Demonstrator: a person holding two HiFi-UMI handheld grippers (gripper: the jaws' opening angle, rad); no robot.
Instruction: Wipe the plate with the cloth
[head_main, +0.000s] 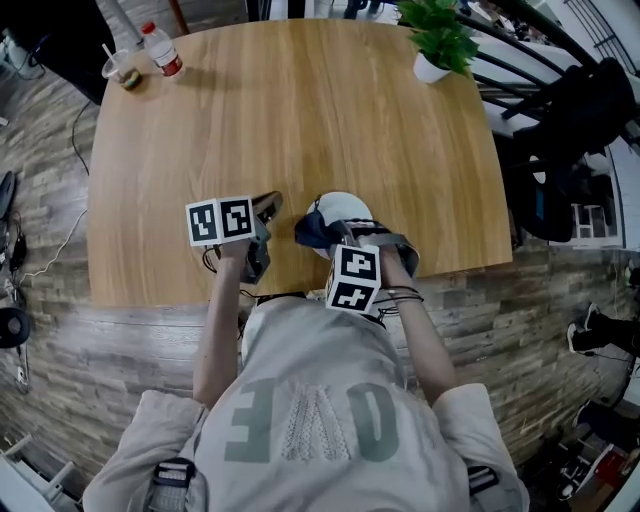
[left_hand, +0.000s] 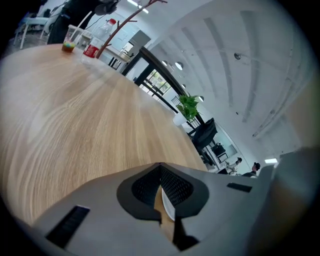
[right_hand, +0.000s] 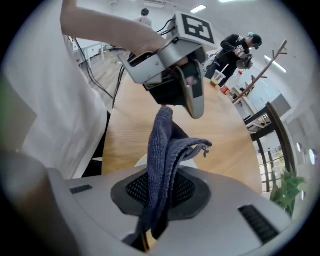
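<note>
Shown only by right gripper view: right gripper (right_hand: 159, 192) clamped on ribbed dark blue cloth (right_hand: 162, 145), bunched above round white plate (head_main: 350, 208); left gripper (left_hand: 161, 192) seen closed, empty, just beside plate

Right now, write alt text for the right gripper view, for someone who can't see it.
The right tool is clamped on a dark blue cloth that stands up from its jaws above a wooden table. A sliver of white plate shows behind the cloth, and the left tool hangs just beyond.
</note>
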